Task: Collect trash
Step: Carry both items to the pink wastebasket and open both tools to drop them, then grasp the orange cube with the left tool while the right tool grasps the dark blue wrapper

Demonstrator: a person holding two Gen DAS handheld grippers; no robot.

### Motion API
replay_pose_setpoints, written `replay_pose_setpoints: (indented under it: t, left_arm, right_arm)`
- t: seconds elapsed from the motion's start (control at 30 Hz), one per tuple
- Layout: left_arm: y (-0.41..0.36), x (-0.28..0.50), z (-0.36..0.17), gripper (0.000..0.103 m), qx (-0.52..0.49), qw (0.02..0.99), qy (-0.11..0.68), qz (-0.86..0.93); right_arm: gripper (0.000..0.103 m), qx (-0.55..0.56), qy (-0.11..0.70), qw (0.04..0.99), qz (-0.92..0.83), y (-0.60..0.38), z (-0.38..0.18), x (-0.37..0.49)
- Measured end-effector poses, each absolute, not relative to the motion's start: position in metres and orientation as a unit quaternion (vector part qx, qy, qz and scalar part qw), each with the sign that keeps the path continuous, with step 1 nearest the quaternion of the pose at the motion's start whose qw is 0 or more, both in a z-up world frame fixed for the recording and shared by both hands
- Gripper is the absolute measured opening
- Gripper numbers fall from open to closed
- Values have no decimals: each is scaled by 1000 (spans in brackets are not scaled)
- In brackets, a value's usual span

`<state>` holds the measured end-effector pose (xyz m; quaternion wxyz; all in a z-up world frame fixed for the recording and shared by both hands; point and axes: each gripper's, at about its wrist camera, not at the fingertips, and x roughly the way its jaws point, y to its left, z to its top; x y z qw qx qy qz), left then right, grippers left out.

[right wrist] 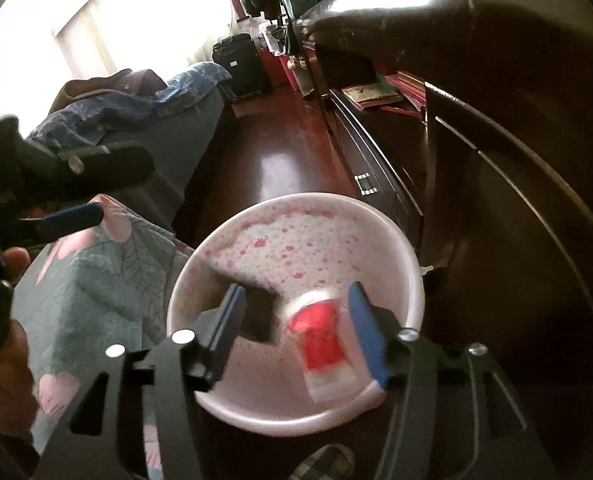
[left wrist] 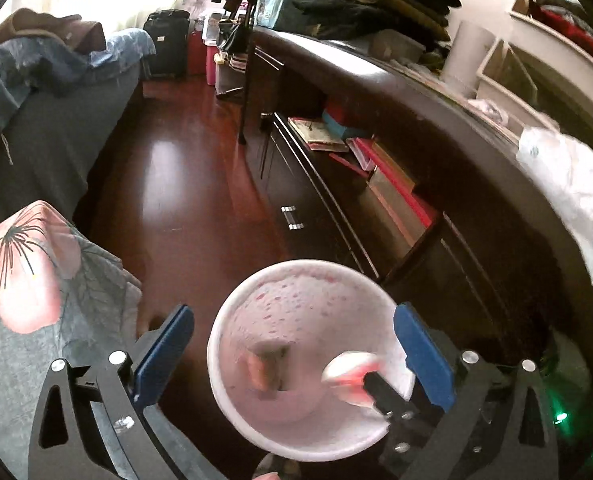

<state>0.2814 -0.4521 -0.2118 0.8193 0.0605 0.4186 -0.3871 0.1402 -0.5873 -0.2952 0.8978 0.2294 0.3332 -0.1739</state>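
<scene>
Lying inside a white bin (right wrist: 410,256) with a pink-flecked liner is a small red-and-white wrapper (right wrist: 322,350), blurred, between the spread fingers of your right gripper (right wrist: 296,332) and touching neither pad. Your left gripper (left wrist: 292,356) also has its fingers spread, one to each side of the bin's rim (left wrist: 224,320), holding nothing. A floral quilt (left wrist: 36,300) lies to the left, dark drawers (left wrist: 316,200) stand to the right, and red-brown floor (left wrist: 184,184) runs between.

right gripper (right wrist: 292,332) fingers apart | red-white cup (right wrist: 324,348) between, unclamped | over pink bin (right wrist: 412,276)
</scene>
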Motion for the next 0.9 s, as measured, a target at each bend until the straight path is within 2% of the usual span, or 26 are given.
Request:
replay_pose_setpoints:
  t: [0.33, 0.5, 0.63, 0.9]
  left_arm:
    - [-400, 272, -186, 99, 34, 841, 405, -358]
    - [-345, 247, -167, 99, 50, 867, 383, -315]
    - [-293, 228, -155, 99, 72, 894, 358, -258]
    - [-179, 229, -150, 99, 73, 927, 352, -112]
  right_arm:
    - [72, 231, 337, 895, -177, -575, -282, 132]
    - [79, 201, 337, 904, -169, -539, -250, 118]
    - [89, 185, 330, 915, -140, -501, -222, 106]
    - [93, 152, 323, 933, -50, -415, -183, 102]
